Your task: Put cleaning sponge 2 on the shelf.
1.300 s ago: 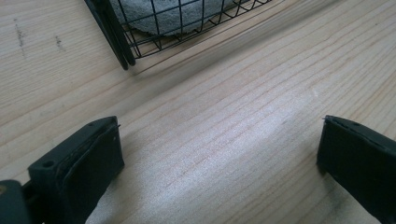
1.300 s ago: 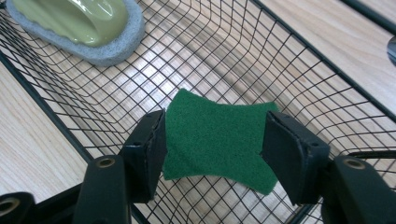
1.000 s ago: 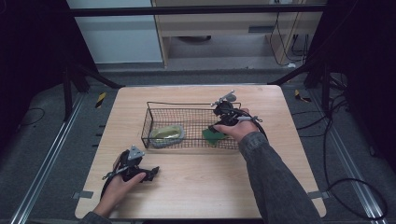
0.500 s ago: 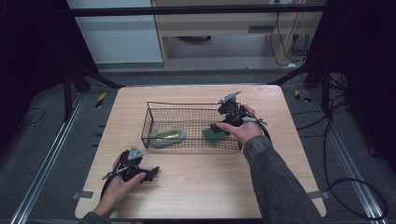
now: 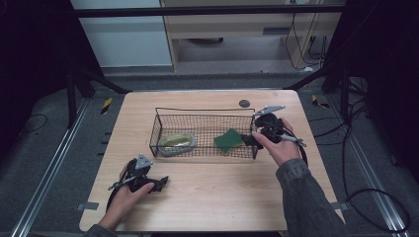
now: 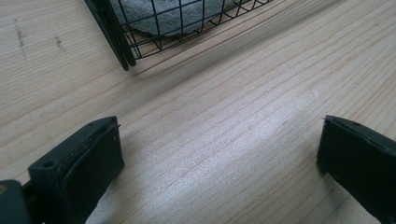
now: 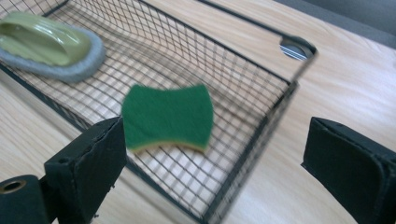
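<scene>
A pale wooden surface (image 5: 207,197) stands in a dim room, with dark floor and metal rails on both sides and a light cabinet across the top of the frame. At the centre of the high view sits a black wire mesh basket (image 5: 205,112), rectangular and shallow. Inside it, at the left end, lies an olive-green scrubber with a grey pad underneath (image 5: 176,142); at the right end lies a flat green scouring sponge with wavy edges and a thin yellow underside (image 5: 228,140), lying on the mesh floor, touching nothing else.

The right tool (image 5: 257,140) is held by a hand just outside the basket's right end. In the right gripper view its jaws are spread wide and have just been opening, with nothing between the pads; the sponge (image 7: 167,116) lies free beyond them, slightly blurred.

The left tool (image 5: 160,181) rests in a hand at the lower left of the surface, well apart from the basket. Its jaws are also spread wide over bare wood, empty. In the left gripper view only a basket corner (image 6: 122,46) shows, cut off by the top edge.

A small dark round hole (image 5: 244,103) sits in the surface behind the basket.
</scene>
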The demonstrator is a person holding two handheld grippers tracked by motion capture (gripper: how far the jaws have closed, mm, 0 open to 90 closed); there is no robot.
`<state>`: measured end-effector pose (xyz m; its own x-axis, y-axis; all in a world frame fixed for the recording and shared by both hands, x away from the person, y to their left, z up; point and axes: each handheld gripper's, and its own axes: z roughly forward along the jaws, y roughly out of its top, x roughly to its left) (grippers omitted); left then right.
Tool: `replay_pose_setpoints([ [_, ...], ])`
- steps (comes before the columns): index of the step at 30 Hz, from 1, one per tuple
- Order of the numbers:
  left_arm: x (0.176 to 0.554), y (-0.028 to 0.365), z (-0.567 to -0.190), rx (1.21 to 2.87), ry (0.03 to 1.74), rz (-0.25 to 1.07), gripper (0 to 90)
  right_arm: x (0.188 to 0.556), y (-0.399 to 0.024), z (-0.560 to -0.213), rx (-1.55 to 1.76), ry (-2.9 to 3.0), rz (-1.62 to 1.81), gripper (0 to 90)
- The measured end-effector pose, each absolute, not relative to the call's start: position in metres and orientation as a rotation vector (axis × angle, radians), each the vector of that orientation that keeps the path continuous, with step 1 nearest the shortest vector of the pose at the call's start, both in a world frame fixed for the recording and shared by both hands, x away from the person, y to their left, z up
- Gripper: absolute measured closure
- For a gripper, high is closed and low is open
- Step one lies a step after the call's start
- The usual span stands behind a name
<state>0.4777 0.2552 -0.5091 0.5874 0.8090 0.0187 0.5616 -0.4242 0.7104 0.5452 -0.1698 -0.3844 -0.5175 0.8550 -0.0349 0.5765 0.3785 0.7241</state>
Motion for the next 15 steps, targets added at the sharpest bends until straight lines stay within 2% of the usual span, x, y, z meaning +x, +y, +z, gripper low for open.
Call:
replay_pose_setpoints([
  [6, 0.478, 0.255, -0.509, 2.146, 1.083, 0.475, 0.0, 0.526, -0.201, -0.398, 1.289, 2.201, 0.94, 11.1],
  [15, 0.478, 0.255, -0.509, 2.146, 1.083, 0.475, 0.0, 0.503, -0.238, -0.43, 1.339, 2.153, 0.966, 12.3],
])
